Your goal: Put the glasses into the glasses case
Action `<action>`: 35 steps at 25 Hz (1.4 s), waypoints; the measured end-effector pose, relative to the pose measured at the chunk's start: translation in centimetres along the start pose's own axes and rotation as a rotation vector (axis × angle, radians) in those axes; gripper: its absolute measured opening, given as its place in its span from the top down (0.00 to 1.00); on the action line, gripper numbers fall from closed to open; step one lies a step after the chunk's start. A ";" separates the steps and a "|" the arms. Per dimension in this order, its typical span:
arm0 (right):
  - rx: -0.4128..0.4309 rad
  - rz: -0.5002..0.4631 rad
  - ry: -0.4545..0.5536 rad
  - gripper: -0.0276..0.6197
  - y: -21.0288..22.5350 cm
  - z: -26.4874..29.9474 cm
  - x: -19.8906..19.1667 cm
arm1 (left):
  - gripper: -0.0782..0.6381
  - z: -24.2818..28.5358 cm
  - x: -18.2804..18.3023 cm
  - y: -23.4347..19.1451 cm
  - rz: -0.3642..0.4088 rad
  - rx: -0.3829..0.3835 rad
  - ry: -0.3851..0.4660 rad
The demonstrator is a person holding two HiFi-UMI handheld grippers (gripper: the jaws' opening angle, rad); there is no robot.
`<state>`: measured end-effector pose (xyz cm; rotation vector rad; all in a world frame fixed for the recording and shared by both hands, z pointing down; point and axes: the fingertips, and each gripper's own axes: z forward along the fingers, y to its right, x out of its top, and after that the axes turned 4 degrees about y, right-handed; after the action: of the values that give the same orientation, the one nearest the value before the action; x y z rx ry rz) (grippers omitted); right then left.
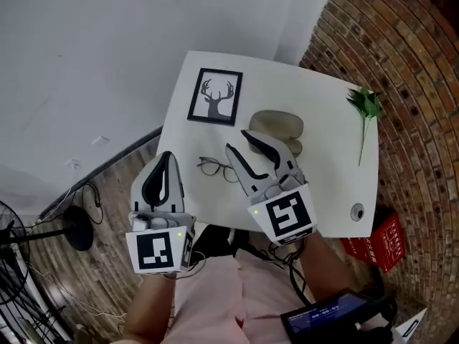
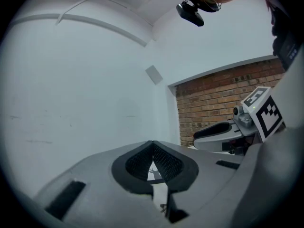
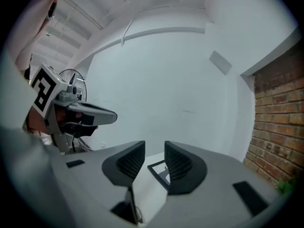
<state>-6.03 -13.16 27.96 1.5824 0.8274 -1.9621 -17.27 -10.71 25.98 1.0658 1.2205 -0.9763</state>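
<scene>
Thin dark-rimmed glasses [image 1: 215, 167] lie on the white table [image 1: 323, 156], near its front-left part. The beige glasses case [image 1: 276, 124] rests a little farther back, partly hidden by a finger of my right gripper [image 1: 237, 140]. That gripper hovers over the table between the glasses and the case, with its jaws open and nothing between them [image 3: 154, 151]. My left gripper [image 1: 166, 156] is held off the table's left edge, left of the glasses. Its fingertips [image 2: 152, 144] meet, and it holds nothing.
A framed deer picture [image 1: 215, 97] lies at the table's back left and shows between the right jaws [image 3: 159, 171]. A green sprig [image 1: 366, 110] lies at the right, and a small round object [image 1: 356, 211] near the front right corner. A brick wall, a red box [image 1: 380, 242] and a fan [image 1: 11, 228] surround the table.
</scene>
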 end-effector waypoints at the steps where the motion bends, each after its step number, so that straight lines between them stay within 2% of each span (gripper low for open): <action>1: 0.014 0.012 -0.018 0.75 -0.4 0.8 -0.8 | 0.88 0.5 -0.8 -0.5 -0.009 -0.003 -0.015; 8: 0.162 0.051 -0.202 0.78 -4.0 4.5 -9.2 | 0.88 3.3 -7.2 -3.7 -0.068 -0.013 -0.135; 13: 0.255 -0.055 -0.380 0.80 -5.7 4.8 -15.9 | 0.88 4.7 -11.7 -4.6 -0.104 -0.020 -0.212; 16: 0.280 -0.067 -0.437 0.82 -6.4 4.8 -18.3 | 0.88 5.5 -13.6 -4.4 -0.118 -0.034 -0.245; 28: 0.294 -0.124 -0.509 0.91 -6.8 4.9 -21.7 | 0.88 6.6 -15.6 -3.8 -0.140 -0.061 -0.280; 35: 0.280 -0.099 -0.497 0.93 -6.4 5.3 -20.1 | 0.88 6.8 -14.9 -3.9 -0.143 -0.065 -0.261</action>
<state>-9.81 -12.53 49.37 1.1168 0.4492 -2.4804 -21.00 -18.07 40.70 0.7810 1.1151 -1.1396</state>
